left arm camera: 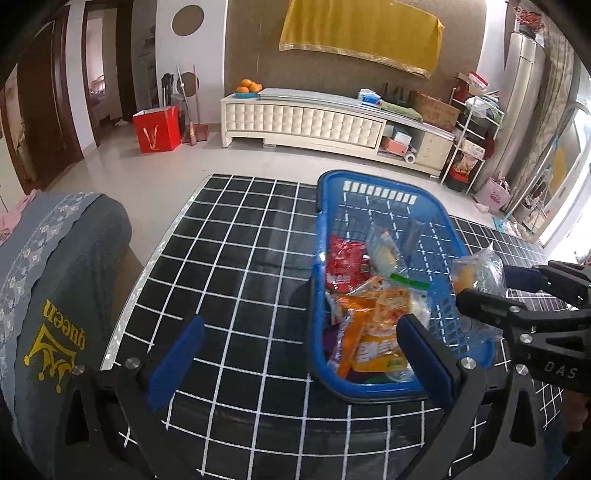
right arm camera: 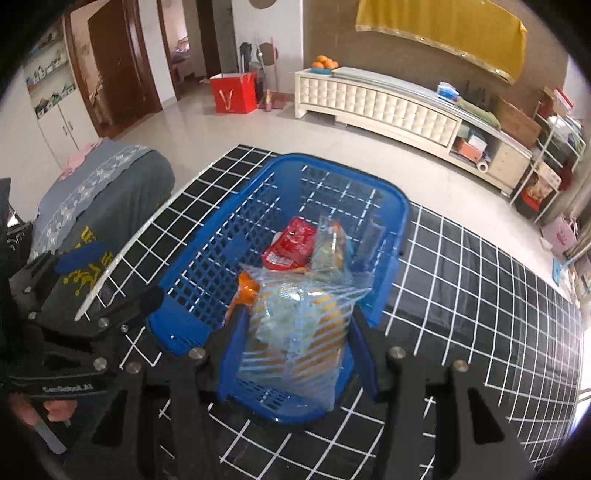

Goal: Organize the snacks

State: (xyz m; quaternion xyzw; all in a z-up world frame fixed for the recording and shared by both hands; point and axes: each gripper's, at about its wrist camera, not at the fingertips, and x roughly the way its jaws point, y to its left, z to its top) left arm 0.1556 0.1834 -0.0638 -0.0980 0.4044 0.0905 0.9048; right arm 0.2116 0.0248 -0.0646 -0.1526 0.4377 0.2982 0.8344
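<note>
Place: it was a home, a lived-in living room.
Furniture: a long cream TV cabinet (left arm camera: 314, 118) with a tufted front stood along the brown wall.
Fruit: a bowl of oranges (left arm camera: 248, 88) sat on the cabinet's end.
Wall: a yellow cloth (left arm camera: 362, 29) hung above it.
Floor: pale glossy tiles carried a red gift bag (left arm camera: 157, 128) and a broom (left arm camera: 192, 110) by it.
Doorways: dark wooden door frames (right arm camera: 114, 66) opened toward a bedroom.
Seating: a grey sofa arm (left arm camera: 55, 277) with lace trim stood beside the grid-cloth table (left arm camera: 229, 258).
Storage: a cluttered wire rack (left arm camera: 472, 144) filled the corner.
</note>
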